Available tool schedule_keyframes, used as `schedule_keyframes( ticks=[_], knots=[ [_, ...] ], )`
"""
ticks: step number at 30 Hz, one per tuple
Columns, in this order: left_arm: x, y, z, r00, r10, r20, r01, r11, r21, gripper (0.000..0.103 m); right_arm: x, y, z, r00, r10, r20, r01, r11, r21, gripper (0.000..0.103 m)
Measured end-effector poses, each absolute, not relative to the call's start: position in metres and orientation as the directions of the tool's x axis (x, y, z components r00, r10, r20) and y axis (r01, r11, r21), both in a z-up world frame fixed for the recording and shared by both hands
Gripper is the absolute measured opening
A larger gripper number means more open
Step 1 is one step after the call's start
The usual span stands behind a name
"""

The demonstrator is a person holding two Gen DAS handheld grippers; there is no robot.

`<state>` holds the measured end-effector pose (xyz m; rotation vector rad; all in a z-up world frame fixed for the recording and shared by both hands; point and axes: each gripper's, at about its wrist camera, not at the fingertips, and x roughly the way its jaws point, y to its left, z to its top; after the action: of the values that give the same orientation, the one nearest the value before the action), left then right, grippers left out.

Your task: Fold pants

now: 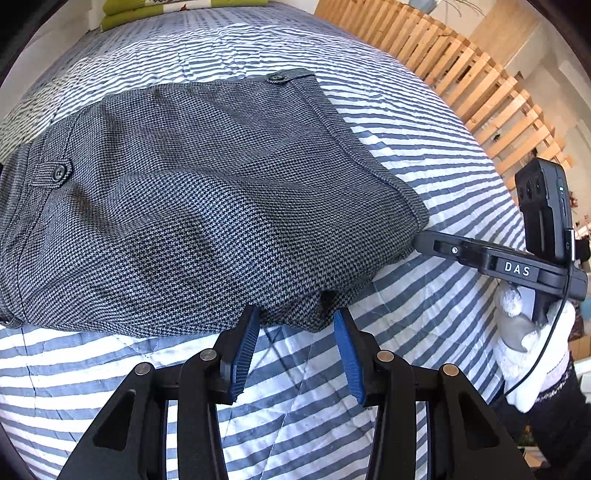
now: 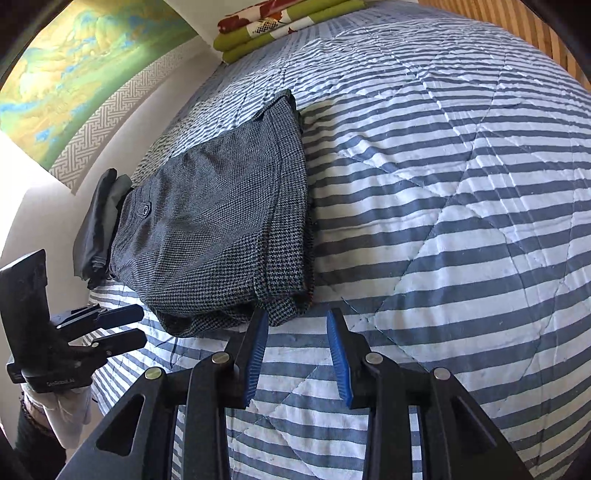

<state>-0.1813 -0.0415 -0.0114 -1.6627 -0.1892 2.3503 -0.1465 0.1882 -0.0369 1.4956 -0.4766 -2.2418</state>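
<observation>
1. The pants (image 1: 207, 199) lie on the quilt (image 1: 369, 387) as a compact grey bundle, already doubled over more than once: layered edges stack up at the corner of the pants nearest the grippers, and two buttoned tabs show on the top face.
2. A strip of dark lining (image 2: 98, 225) sticks out from the far left end of the pants in the right wrist view; that end looks less tidy than the rest.
3. The left gripper (image 1: 295, 325) hovers at the near edge of the pants with its jaws apart. No cloth sits between the blue pads, so it holds nothing.
4. The right gripper (image 2: 297, 325) is at the near right corner of the pants, jaws also parted. Its left pad is just beside the folded corner, but nothing is pinched.
5. From the left wrist view, the right gripper reaches the right corner of the pants, held by a gloved hand (image 1: 532, 332).
6. Judgement: the folding looks close to done. The pants are a squat packet, released by both tools.
7. What may be left: tucking in the lining, smoothing the bulge across the top, or one last fold if a smaller packet is wanted.
8. A stack of green cloth (image 2: 280, 26) lies well beyond the pants, at the far end of the quilt.
</observation>
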Motion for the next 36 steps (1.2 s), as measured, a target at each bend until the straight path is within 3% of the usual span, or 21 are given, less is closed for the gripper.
schedule_keyframes(
  ticks=[3, 4, 6, 8, 11, 12, 14, 18, 23, 26, 29, 31, 33, 36],
  knots=[
    [-0.187, -0.024, -0.013, -0.307, 0.239, -0.921, -0.162, -0.967, -0.197, 0.042, -0.156, 0.185, -0.045, -0.341, -0.538, -0.771, 0.132, -0.839, 0.527, 0.030],
    [-0.189, -0.019, -0.015, -0.302, 0.213, -0.929, -0.168, -0.971, -0.168, 0.039, -0.158, 0.183, -0.046, -0.343, -0.547, -0.764, 0.136, -0.834, 0.536, 0.030],
    [-0.193, -0.015, -0.022, -0.282, 0.177, -0.943, -0.162, -0.978, -0.135, 0.018, -0.160, 0.179, -0.049, -0.346, -0.562, -0.751, 0.146, -0.823, 0.549, 0.030],
    [-0.197, -0.016, -0.025, -0.279, 0.160, -0.947, -0.160, -0.980, -0.118, 0.009, -0.162, 0.176, -0.052, -0.337, -0.568, -0.751, 0.150, -0.820, 0.552, 0.030],
    [-0.193, -0.012, -0.019, -0.292, 0.137, -0.947, -0.193, -0.978, -0.082, 0.006, -0.166, 0.180, -0.052, -0.329, -0.597, -0.731, 0.145, -0.797, 0.586, 0.027],
    [-0.190, -0.011, -0.016, -0.296, 0.128, -0.946, -0.207, -0.976, -0.067, 0.006, -0.166, 0.181, -0.050, -0.329, -0.606, -0.724, 0.146, -0.790, 0.595, 0.017],
    [-0.185, -0.013, -0.006, -0.299, 0.128, -0.946, -0.228, -0.972, -0.060, 0.005, -0.166, 0.182, -0.043, -0.345, -0.615, -0.709, 0.153, -0.782, 0.604, 0.008],
    [-0.177, -0.024, -0.001, -0.296, 0.170, -0.940, -0.211, -0.971, -0.109, 0.005, -0.162, 0.191, -0.019, -0.415, -0.616, -0.670, 0.177, -0.777, 0.604, 0.005],
    [-0.163, -0.013, -0.022, -0.270, 0.118, -0.956, -0.276, -0.960, -0.041, 0.005, -0.164, 0.189, -0.047, -0.347, -0.522, -0.779, 0.089, -0.845, 0.527, 0.004],
    [-0.157, -0.012, -0.020, -0.273, 0.124, -0.954, -0.319, -0.947, -0.032, 0.010, -0.161, 0.190, -0.049, -0.331, -0.524, -0.785, 0.110, -0.847, 0.520, 0.005],
    [-0.150, -0.022, -0.005, -0.255, 0.203, -0.945, -0.319, -0.941, -0.116, 0.021, -0.156, 0.206, -0.034, -0.364, -0.517, -0.775, 0.099, -0.849, 0.520, 0.007],
    [-0.146, -0.034, 0.012, -0.290, 0.241, -0.926, -0.312, -0.939, -0.147, 0.021, -0.155, 0.219, -0.024, -0.402, -0.517, -0.756, 0.083, -0.843, 0.532, 0.010],
    [-0.149, -0.052, 0.027, -0.346, 0.250, -0.904, -0.272, -0.949, -0.158, 0.021, -0.152, 0.223, -0.016, -0.433, -0.567, -0.701, 0.087, -0.800, 0.593, 0.019],
    [-0.165, -0.079, 0.036, -0.416, 0.244, -0.876, -0.185, -0.966, -0.181, 0.021, -0.150, 0.204, -0.003, -0.475, -0.596, -0.648, 0.155, -0.781, 0.605, 0.019]
  ],
)
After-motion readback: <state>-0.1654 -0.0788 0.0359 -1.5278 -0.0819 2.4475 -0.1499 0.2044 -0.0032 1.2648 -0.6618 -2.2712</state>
